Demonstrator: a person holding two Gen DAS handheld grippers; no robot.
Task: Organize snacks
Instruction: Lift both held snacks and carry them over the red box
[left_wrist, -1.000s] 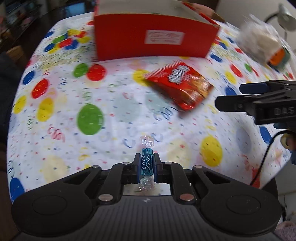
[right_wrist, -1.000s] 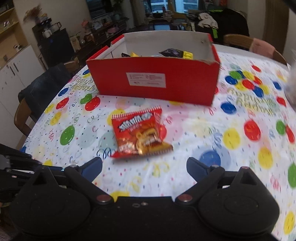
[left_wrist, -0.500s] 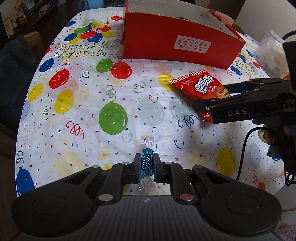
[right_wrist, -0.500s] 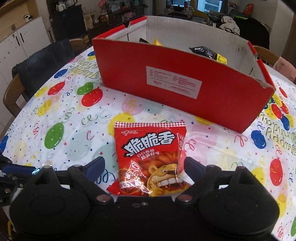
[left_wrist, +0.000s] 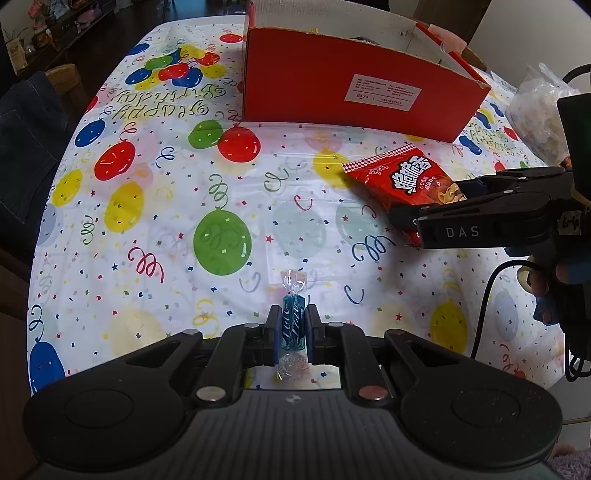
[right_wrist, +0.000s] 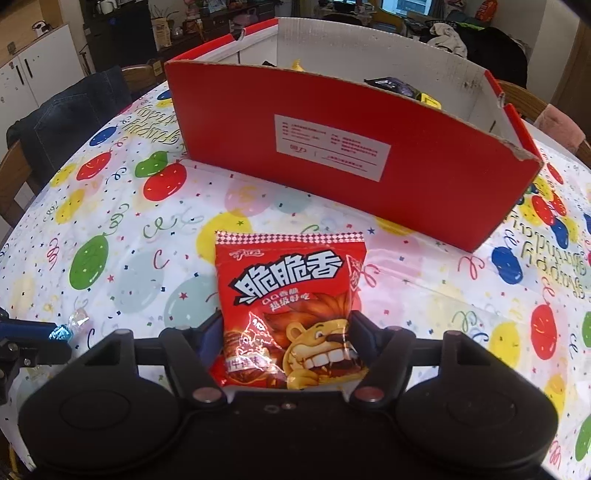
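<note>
Balloon-printed plastic sheeting covered the round table, with a dark cabinet and white cupboards in the room behind. A red cardboard box stood open-topped at the far side of the table, a white label on its near wall; a few wrapped items showed above its rim, too small to identify. A red snack bag printed with a cartoon lion lay flat on the sheeting just in front of the box, apart from it. The right gripper pointed steeply down over the near end of that bag; its fingers stood on either side of the bag and were closing, the bag between them, and the blue pads appeared to meet the bag's edges, with the foil creased there. The left gripper was held over bare sheeting well to the side of the bag. Its fingers were closed on a blue wrapped candy, which stood upright between the pads with one clear twisted end above them and the other below. A clear plastic bag of pale contents sat at the table's far right edge. A hand gripped the right gripper's handle, a black cable hanging beside it.
</note>
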